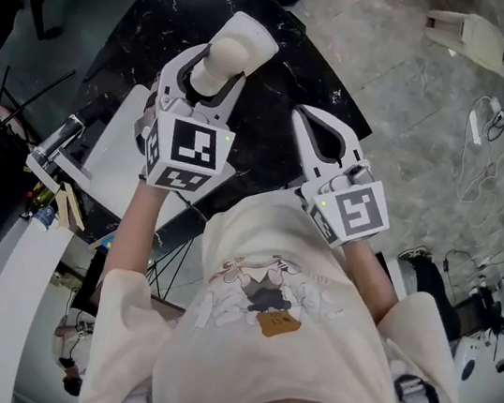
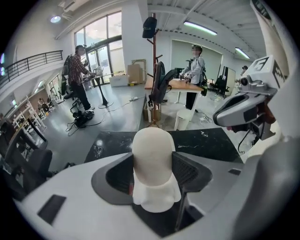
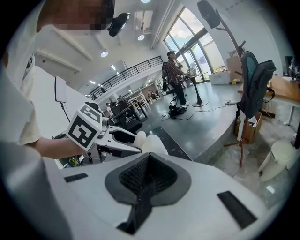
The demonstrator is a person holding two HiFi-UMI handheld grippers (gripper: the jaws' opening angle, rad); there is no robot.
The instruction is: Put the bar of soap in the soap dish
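A cream bar of soap (image 1: 230, 53) stands end-up between the jaws of my left gripper (image 1: 217, 72), which is shut on it and held above a black marble table (image 1: 170, 31). In the left gripper view the soap (image 2: 152, 157) fills the gap between the dark pads, its rounded top poking past them. My right gripper (image 1: 310, 124) hangs just right of the left one, shut, with its pads (image 3: 147, 176) pressed together on nothing. From the right gripper view the left gripper (image 3: 112, 138) and the soap (image 3: 152, 143) show ahead. No soap dish appears in any view.
A chrome faucet (image 1: 56, 142) and a white basin edge (image 1: 112, 159) lie at the left, below the grippers. Cables (image 1: 488, 119) trail over the grey floor at the right. Far off stand people (image 2: 78, 75), a coat rack (image 2: 152, 56) and a desk (image 2: 180, 84).
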